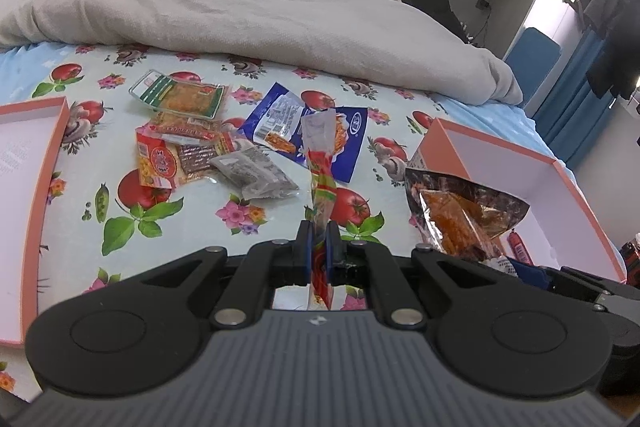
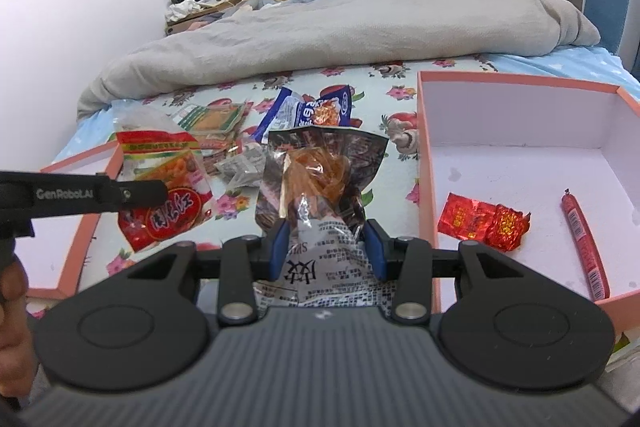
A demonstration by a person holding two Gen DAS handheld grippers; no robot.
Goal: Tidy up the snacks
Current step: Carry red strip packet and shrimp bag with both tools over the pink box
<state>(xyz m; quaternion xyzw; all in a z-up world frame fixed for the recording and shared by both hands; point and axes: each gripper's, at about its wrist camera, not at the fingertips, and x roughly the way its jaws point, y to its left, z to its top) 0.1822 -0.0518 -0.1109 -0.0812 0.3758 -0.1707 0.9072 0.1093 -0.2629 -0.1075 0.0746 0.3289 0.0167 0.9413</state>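
My left gripper (image 1: 319, 242) is shut on a red and yellow snack packet (image 1: 321, 183), seen edge-on, held above the bed; it shows flat-on in the right wrist view (image 2: 164, 183). My right gripper (image 2: 326, 247) is closed on a dark clear-window snack bag (image 2: 320, 179) with orange pieces, held left of the right pink box (image 2: 428, 163); the bag also shows in the left wrist view (image 1: 460, 207). That box holds a red foil packet (image 2: 482, 221) and a red sausage stick (image 2: 584, 247). Several loose snack packets (image 1: 192, 143) and a blue bag (image 1: 316, 131) lie on the bedsheet.
A second pink box (image 1: 52, 155) lies at the left on the floral sheet (image 1: 120, 211). A grey duvet (image 1: 240, 15) is bunched across the bed behind the snacks. A blue chair (image 1: 532, 51) and hanging clothes (image 1: 612, 27) stand at the right.
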